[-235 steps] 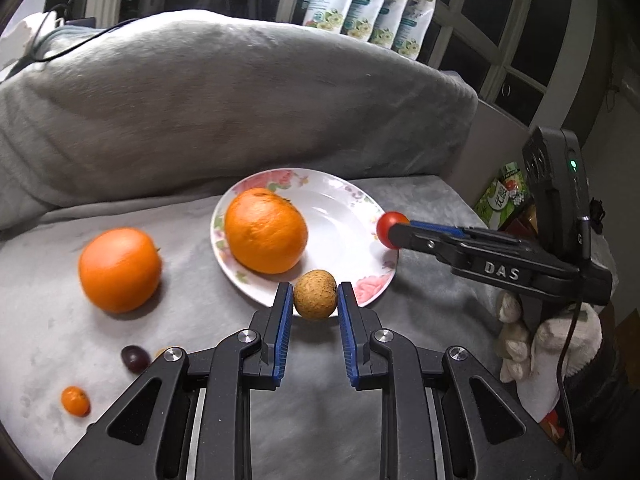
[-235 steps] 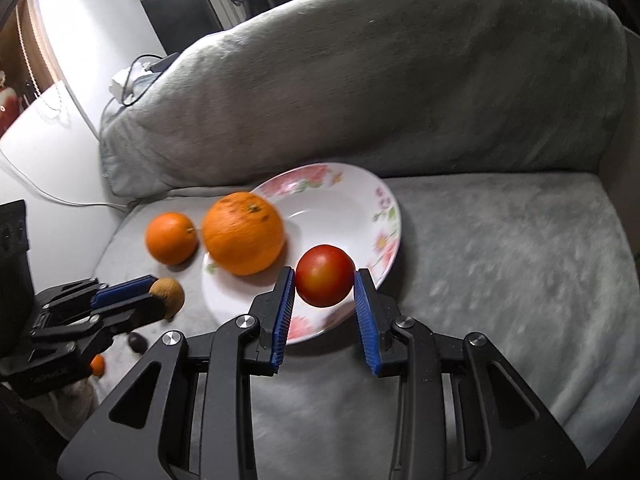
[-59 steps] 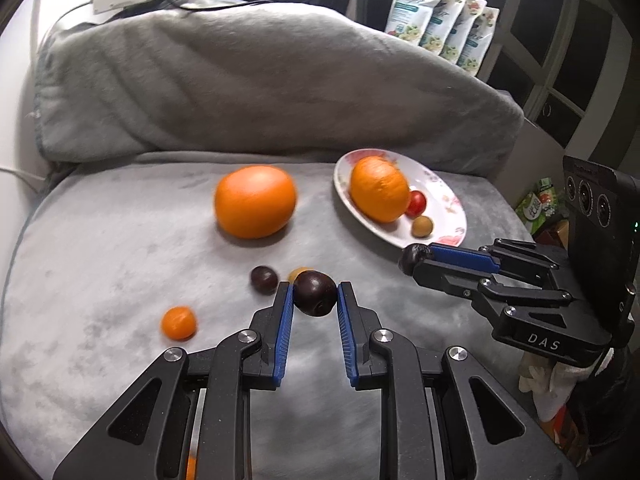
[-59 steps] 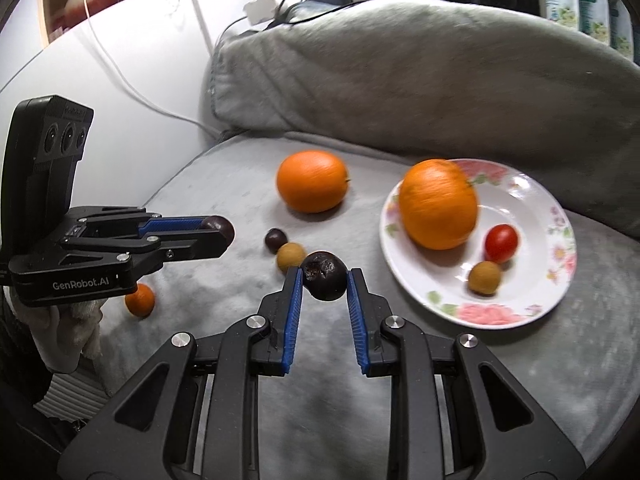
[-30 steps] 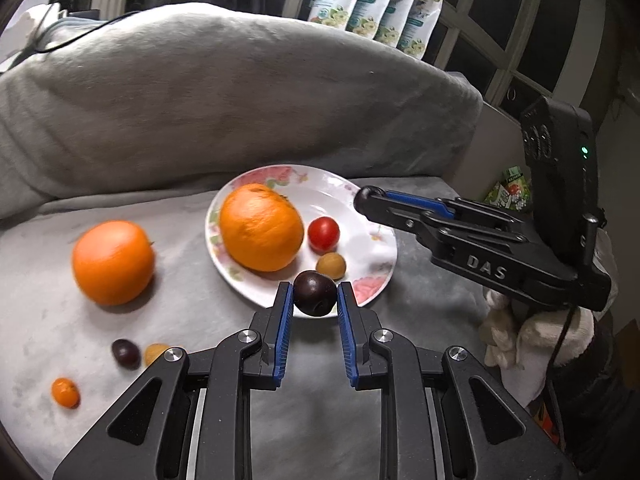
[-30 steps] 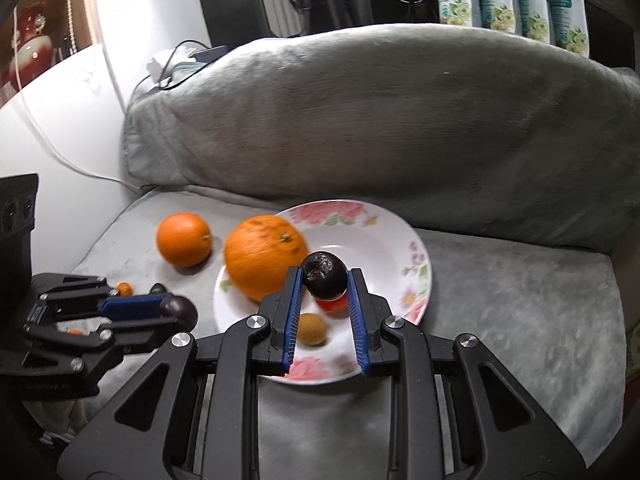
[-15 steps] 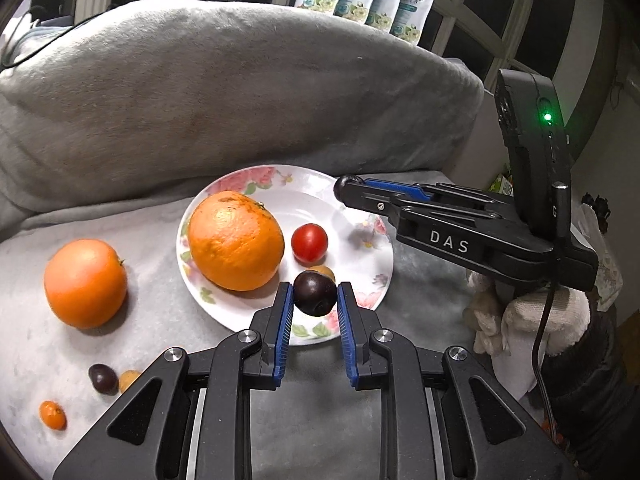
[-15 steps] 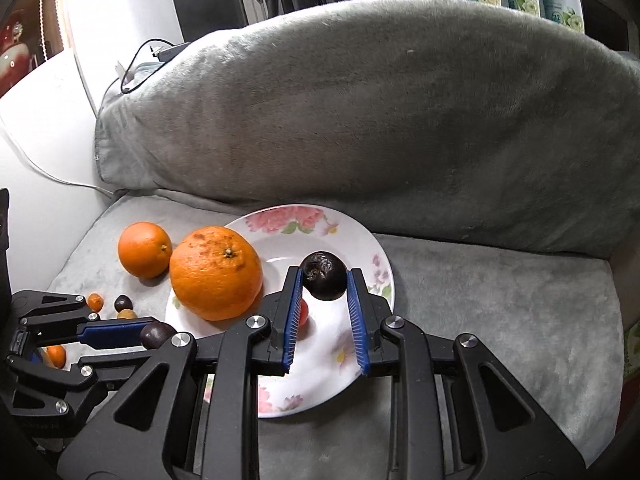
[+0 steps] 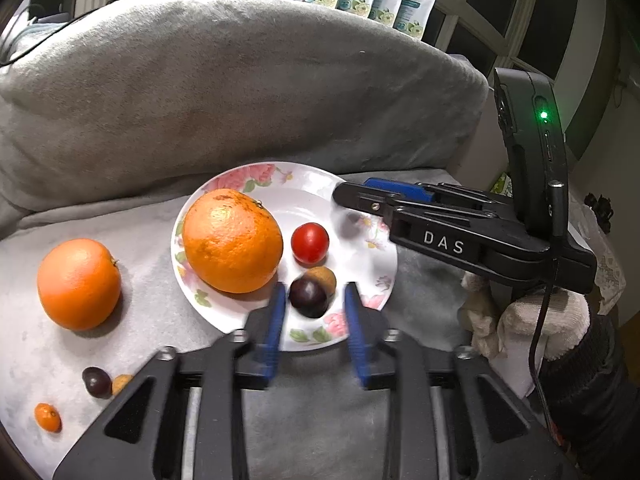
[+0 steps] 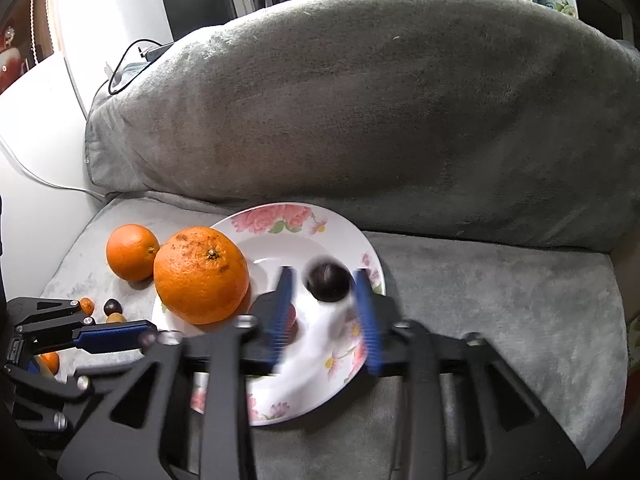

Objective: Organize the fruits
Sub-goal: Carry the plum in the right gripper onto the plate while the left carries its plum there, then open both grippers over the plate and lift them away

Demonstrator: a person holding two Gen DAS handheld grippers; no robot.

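Note:
A flowered white plate on the grey cushion holds a large orange, a red tomato and a brown longan. My left gripper is opening over the plate's near rim. A dark plum sits free between its blue pads, against the longan. My right gripper is also opening above the plate. A second dark plum is loose between its pads and blurred. In the left wrist view that plum shows as a smear under the right gripper.
On the cushion to the left of the plate lie a second orange, a small dark plum, a small brown fruit and a kumquat. A big grey pillow rises behind. The cushion's edge drops off at the right.
Both grippers were shut on dark plums a moment ago; now both pairs of jaws have spread and the plums are free over the plate. The right gripper has come closer over the plate.

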